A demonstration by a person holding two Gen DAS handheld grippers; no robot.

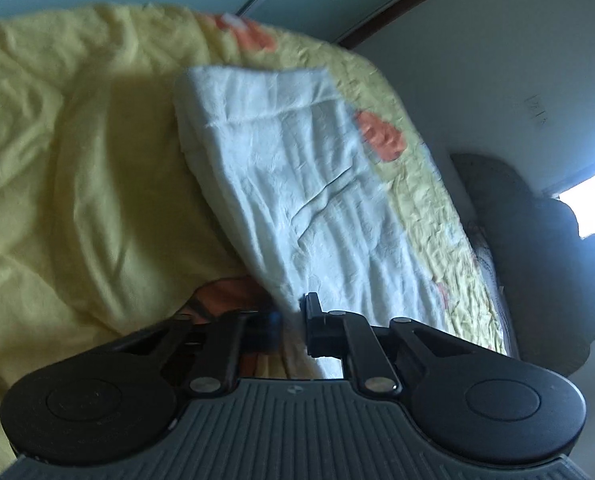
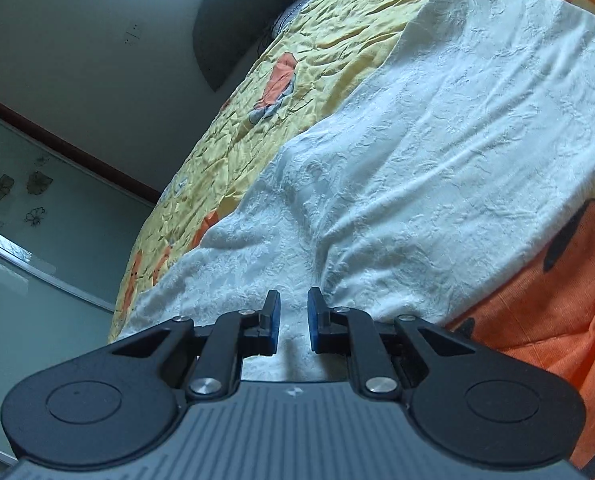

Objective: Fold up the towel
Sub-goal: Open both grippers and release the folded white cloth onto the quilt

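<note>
The left gripper (image 1: pixel 293 326) has its two black fingers drawn close, with only a narrow slot between them, and the near corner of the white textured terry towel (image 1: pixel 297 184) runs down into that slot; the pads pinch its edge. The right gripper (image 2: pixel 293 322) stands just as narrow, its blue-faced pads (image 2: pixel 274 322) set against a raised ridge of the same towel (image 2: pixel 417 168), which puckers into folds directly ahead of the fingertips, so the cloth is gripped here too.

Seen from the left gripper, the towel stretches away from the fingertips and up to the far left, its long axis running on a slant, with a doubled hem band across the far end. Seen from the right gripper, it spreads ahead and to the right, widening with distance. It lies on a crumpled yellow bedspread with orange cartoon prints (image 2: pixel 297 64), which shows on both sides of the towel; a large orange patch (image 2: pixel 549 320) lies just right of the right gripper.

Both grippers tilt downward toward the bed, and each view is rolled so that the bed slants across it. The hands holding them are out of view.
</note>
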